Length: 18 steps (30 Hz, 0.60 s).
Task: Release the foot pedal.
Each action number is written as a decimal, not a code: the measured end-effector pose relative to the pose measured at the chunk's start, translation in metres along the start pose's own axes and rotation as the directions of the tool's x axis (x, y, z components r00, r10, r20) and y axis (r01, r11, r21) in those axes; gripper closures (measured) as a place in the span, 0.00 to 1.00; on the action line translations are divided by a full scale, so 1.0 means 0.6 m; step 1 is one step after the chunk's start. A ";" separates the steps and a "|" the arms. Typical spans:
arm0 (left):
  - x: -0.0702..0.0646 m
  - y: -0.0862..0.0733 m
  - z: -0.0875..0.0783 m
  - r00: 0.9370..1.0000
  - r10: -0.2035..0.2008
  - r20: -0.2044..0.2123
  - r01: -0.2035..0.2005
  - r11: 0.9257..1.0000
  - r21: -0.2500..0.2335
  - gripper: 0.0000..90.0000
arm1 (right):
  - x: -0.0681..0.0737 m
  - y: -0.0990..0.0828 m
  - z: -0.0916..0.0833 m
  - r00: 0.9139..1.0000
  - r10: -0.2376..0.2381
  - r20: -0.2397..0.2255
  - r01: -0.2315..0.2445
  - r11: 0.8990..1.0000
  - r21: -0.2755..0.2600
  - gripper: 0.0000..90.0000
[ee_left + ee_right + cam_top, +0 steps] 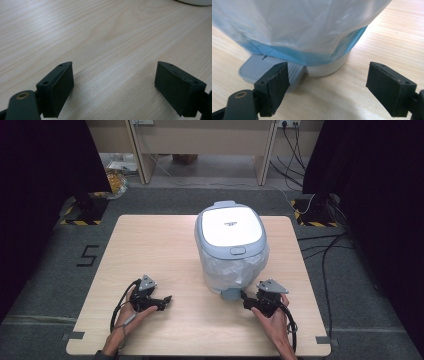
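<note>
Nearest the person, the left gripper point(159, 302) rests low over the table point(165, 245), well to the left of the bin point(231, 247) and near the table's front edge. Its jaws stand wide apart with nothing between them but bare wood; it holds and touches nothing.

The right gripper point(246, 301) sits just in front of the bin's base, far closer to it than the left one, so the coming move looks to be its own. In the right gripper view the pedal point(265, 67) juts from the foot of the bin toward the gripper, its ribbed grey face lying flat and low, just beyond the left jaw. That jaw overlaps the pedal's near edge; whether it touches cannot be told. The jaws point(329, 88) are spread wide and grip nothing.

Above the pedal the bag point(299, 25), pale and crinkled, hangs over the bin's blue wall down almost to the base. Farther back, the lid point(231, 225) is shut, sitting level on top.

Pressing the pedal probably calls for a short push forward and down.
</note>
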<state>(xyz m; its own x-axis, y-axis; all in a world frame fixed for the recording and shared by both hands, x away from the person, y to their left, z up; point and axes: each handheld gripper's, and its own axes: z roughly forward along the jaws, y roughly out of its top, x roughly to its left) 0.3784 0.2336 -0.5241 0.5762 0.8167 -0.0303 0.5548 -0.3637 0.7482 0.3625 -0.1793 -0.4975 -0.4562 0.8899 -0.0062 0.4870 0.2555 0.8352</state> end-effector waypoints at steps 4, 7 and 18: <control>0.000 0.000 0.000 1.000 0.002 0.000 -0.002 1.000 0.001 0.17 | -0.004 0.002 -0.013 1.000 0.010 -0.018 -0.010 1.000 -0.015 0.20; 0.000 0.000 0.000 1.000 0.002 0.001 -0.002 1.000 -0.001 0.17 | -0.010 0.000 -0.031 1.000 0.009 -0.021 -0.010 1.000 -0.018 0.20; 0.000 0.000 -0.001 1.000 0.002 0.002 -0.002 1.000 0.001 0.17 | -0.031 -0.036 -0.073 1.000 0.009 -0.023 -0.009 1.000 -0.008 0.21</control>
<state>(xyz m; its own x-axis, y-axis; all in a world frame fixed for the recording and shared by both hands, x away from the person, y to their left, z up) 0.3779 0.2339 -0.5240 0.5787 0.8150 -0.0299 0.5539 -0.3658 0.7479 0.3279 -0.2181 -0.4916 -0.4693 0.8829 0.0139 0.4852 0.2447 0.8394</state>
